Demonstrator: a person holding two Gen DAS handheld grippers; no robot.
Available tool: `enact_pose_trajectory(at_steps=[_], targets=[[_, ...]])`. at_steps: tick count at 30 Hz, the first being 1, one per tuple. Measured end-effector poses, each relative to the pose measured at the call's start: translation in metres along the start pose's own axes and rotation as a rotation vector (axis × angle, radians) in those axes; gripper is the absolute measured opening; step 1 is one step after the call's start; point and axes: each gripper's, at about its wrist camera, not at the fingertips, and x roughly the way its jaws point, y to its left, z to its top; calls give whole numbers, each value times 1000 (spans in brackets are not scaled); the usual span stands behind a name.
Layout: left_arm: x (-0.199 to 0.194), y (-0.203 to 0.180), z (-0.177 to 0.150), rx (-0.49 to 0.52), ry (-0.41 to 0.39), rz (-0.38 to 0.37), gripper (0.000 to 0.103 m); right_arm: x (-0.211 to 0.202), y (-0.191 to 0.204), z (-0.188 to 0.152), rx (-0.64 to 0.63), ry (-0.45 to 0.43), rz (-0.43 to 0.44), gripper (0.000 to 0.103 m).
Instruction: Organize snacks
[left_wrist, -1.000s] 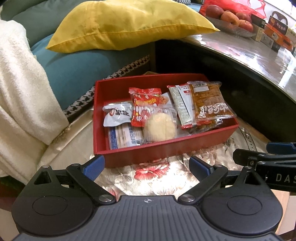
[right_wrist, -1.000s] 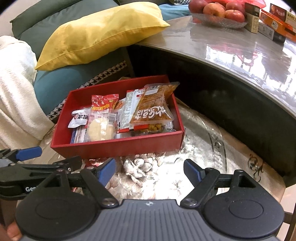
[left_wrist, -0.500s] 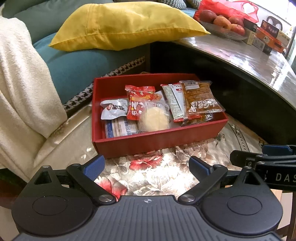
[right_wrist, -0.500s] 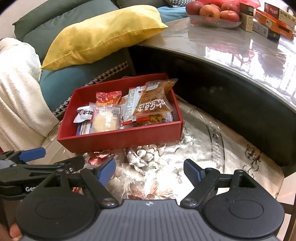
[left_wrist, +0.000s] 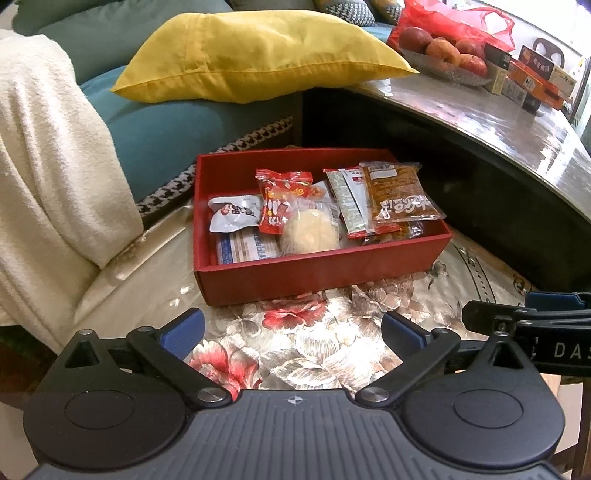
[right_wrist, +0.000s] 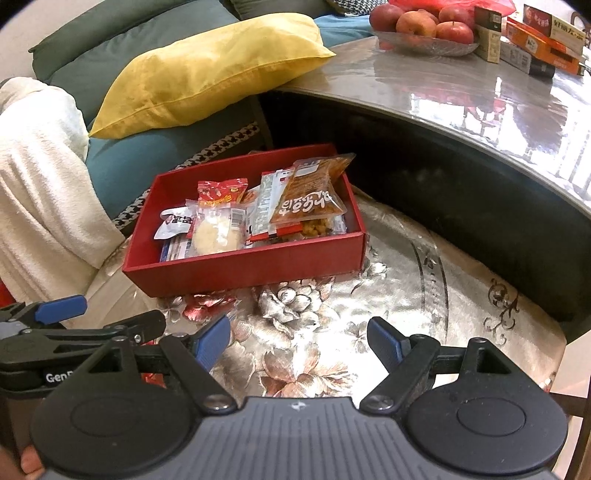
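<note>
The left gripper (left_wrist: 291, 328) is hovering with its jaws spread wide and nothing between them, low over the floral cloth (left_wrist: 295, 343); the right gripper (right_wrist: 298, 339) is doing the same, released and empty, just beside it. From the left wrist the red box (left_wrist: 325, 269) is sitting at 12 o'clock, near but clear of the blue fingertips (left_wrist: 183, 326), resting on the cloth. Snacks are lying packed inside it: a white pouch (left_wrist: 234, 214) at the box's 9 o'clock side, a blue-striped pack (left_wrist: 245, 251) under it, a red packet (left_wrist: 282, 201) and a round pale cake (left_wrist: 310, 230) in the middle, a green-grey sachet (left_wrist: 347, 203) and a brown bag (left_wrist: 400, 195) toward 3 o'clock, the brown bag leaning on the right wall. A yellow pillow (left_wrist: 255, 51) is lying on the teal sofa (left_wrist: 170, 125) at 12 o'clock beyond the box, a white blanket (left_wrist: 51, 166) is hanging at 9 o'clock, and a bowl of apples (right_wrist: 424, 27) is standing on the glossy table (right_wrist: 461, 96) at 2 o'clock
</note>
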Motion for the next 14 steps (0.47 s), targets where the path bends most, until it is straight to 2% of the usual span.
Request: enact_pose_trajectory(at_steps=[14], targets=[[-15,3,-9,3,-34,31,103,-9,5,-7,-6,-7,10,79]])
